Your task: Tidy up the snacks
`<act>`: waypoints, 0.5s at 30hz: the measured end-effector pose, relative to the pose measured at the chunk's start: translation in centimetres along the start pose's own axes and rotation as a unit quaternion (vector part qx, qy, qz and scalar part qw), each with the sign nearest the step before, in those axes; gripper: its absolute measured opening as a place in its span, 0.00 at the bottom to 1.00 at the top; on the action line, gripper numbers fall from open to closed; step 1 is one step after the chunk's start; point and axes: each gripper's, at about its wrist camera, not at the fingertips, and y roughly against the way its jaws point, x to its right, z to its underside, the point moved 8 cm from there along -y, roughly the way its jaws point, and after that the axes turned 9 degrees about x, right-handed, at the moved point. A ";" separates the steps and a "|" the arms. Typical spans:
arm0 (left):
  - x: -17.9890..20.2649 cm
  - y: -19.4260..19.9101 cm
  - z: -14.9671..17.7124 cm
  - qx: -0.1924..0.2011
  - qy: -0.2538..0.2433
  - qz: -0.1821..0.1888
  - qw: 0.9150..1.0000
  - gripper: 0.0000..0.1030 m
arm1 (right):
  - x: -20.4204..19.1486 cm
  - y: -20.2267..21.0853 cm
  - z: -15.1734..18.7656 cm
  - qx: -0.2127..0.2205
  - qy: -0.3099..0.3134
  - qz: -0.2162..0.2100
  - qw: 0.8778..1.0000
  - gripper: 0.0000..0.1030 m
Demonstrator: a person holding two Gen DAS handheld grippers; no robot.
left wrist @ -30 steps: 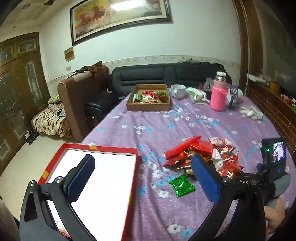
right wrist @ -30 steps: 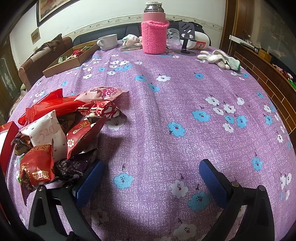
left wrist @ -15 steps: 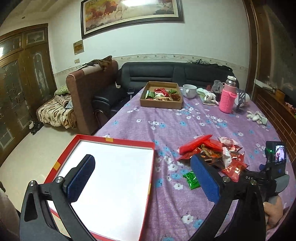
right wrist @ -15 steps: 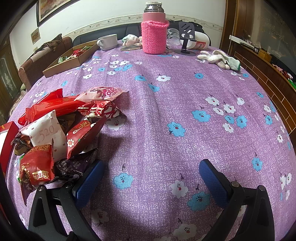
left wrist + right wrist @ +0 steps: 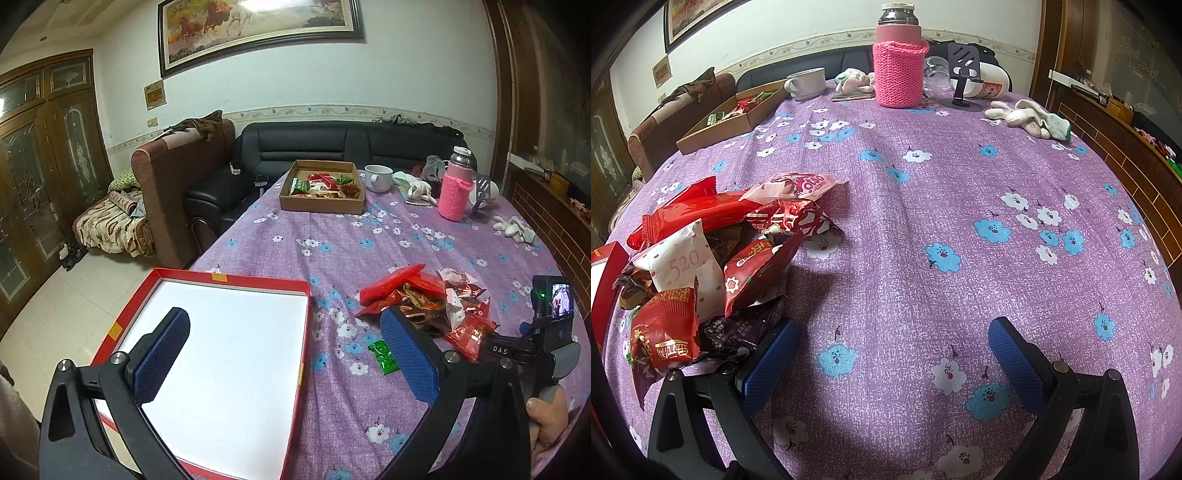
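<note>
I'm holding both grippers wide open w/ nothing in them: left gripper (image 5: 284,354) over the red tray (image 5: 255,283), right gripper (image 5: 890,363) w/ the snack pile (image 5: 713,251) at its 10 o'clock. Packets look light, crinkly, slippery; I'm thinking pinch a sealed edge.

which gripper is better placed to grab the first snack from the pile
Right. The right hand-held gripper sits open at table level with the snack pile touching its left finger; the left hand-held gripper hangs higher, over the red box.
</note>
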 end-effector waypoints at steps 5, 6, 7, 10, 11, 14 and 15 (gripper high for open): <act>0.1 0.0 0.1 -0.001 -0.001 0.001 1.000 1.00 | -0.1 0.0 0.0 0.000 0.000 0.000 1.000 1.00; 0.1 0.0 0.1 -0.001 -0.001 0.002 1.000 1.00 | 0.0 0.0 0.0 0.000 0.000 0.000 1.000 1.00; 0.1 0.0 0.2 -0.001 0.000 0.002 1.000 1.00 | 0.0 0.0 0.0 0.000 0.000 0.000 1.000 1.00; 0.2 0.0 0.1 0.001 -0.001 0.004 1.000 1.00 | 0.0 0.0 0.0 0.000 0.000 0.000 1.000 1.00; 0.1 0.0 0.2 0.001 -0.001 0.004 1.000 1.00 | 0.0 0.0 0.0 0.000 0.000 0.000 1.000 1.00; 0.2 0.0 0.3 0.000 -0.002 0.005 1.000 1.00 | 0.0 0.0 0.0 0.000 0.000 0.000 1.000 1.00; 0.3 0.0 0.3 0.000 -0.003 0.005 1.000 1.00 | 0.0 0.0 0.0 0.000 0.000 0.000 1.000 1.00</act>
